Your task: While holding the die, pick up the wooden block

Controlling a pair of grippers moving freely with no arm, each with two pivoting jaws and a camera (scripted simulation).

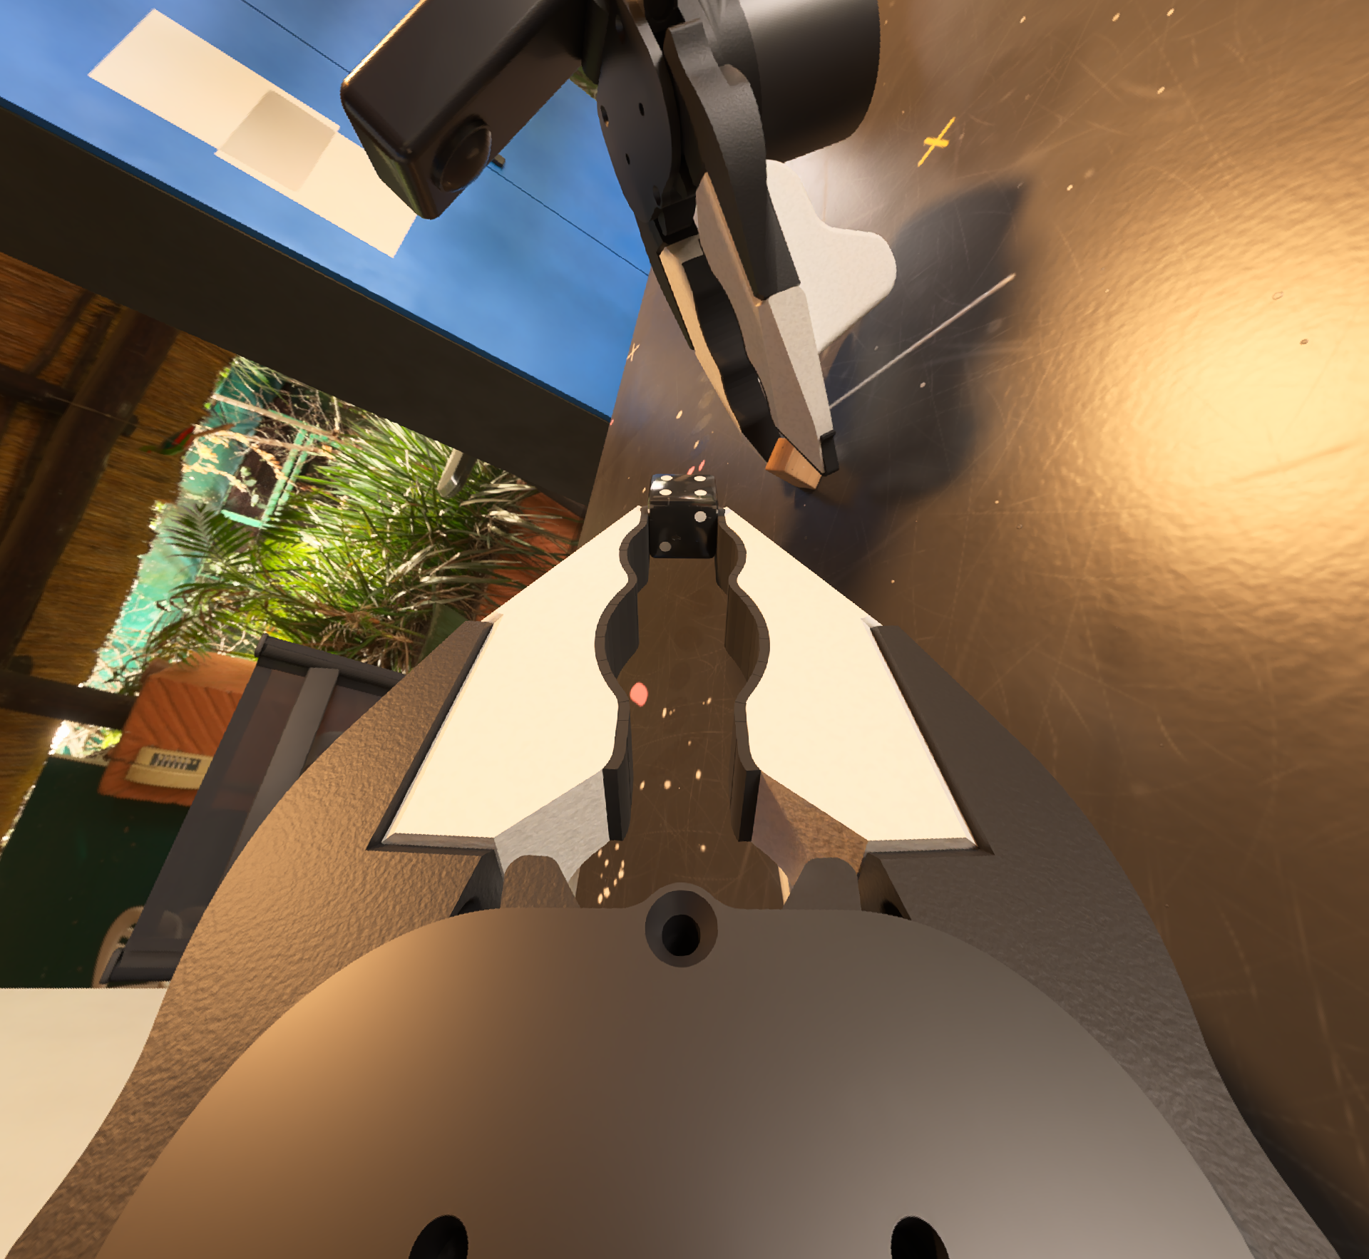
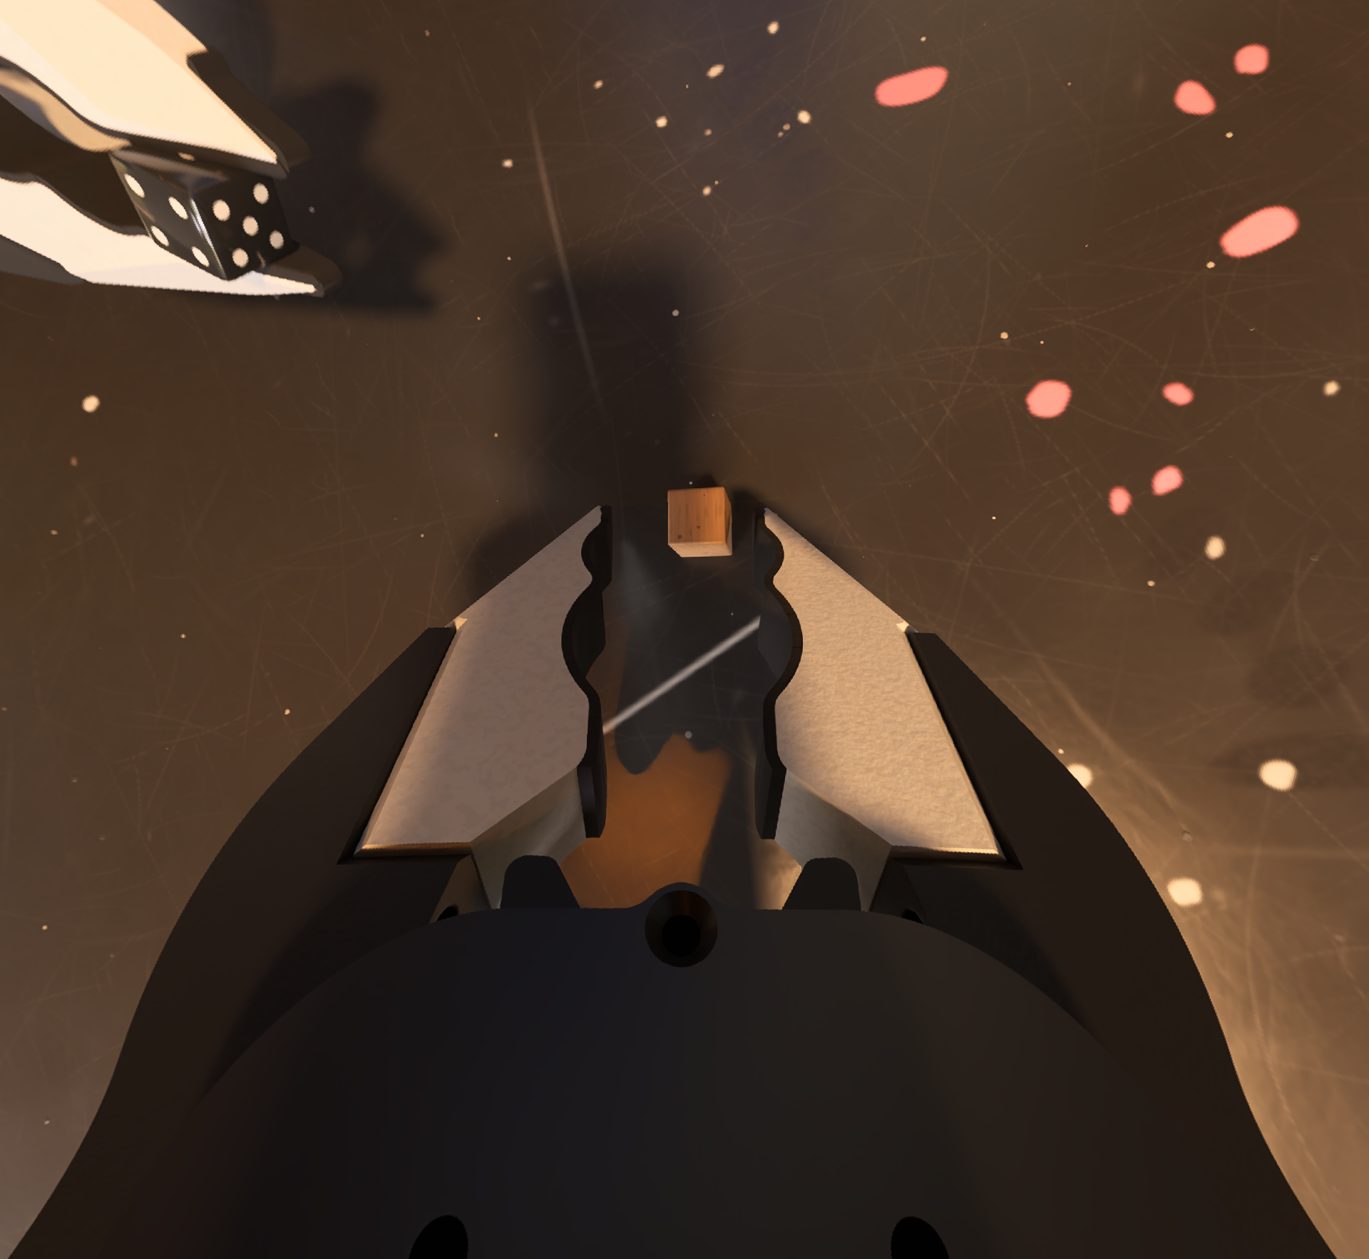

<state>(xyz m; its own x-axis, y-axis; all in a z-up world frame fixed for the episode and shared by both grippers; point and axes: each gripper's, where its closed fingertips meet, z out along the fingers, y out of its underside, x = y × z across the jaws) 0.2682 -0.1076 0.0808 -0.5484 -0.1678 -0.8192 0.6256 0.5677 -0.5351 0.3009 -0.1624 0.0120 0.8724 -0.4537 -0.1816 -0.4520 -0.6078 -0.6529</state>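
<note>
Just beside the black white-pipped die [image 2: 211, 223] my left gripper [image 1: 682, 520] is clamping, my right gripper [image 2: 685, 520] is straddling, unclosed, the small, light, stiff wooden block [image 2: 698, 520]; I'm aiming for its flat side faces.

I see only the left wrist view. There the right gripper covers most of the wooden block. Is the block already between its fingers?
Observer: Yes. In the right wrist view the wooden block sits between the tips of the right gripper, nearer its right finger.
Operator: Do the fingers touch it?
Observer: No. Dark table shows on both sides of the block, so the jaws are open and nothing is gripped.
</note>
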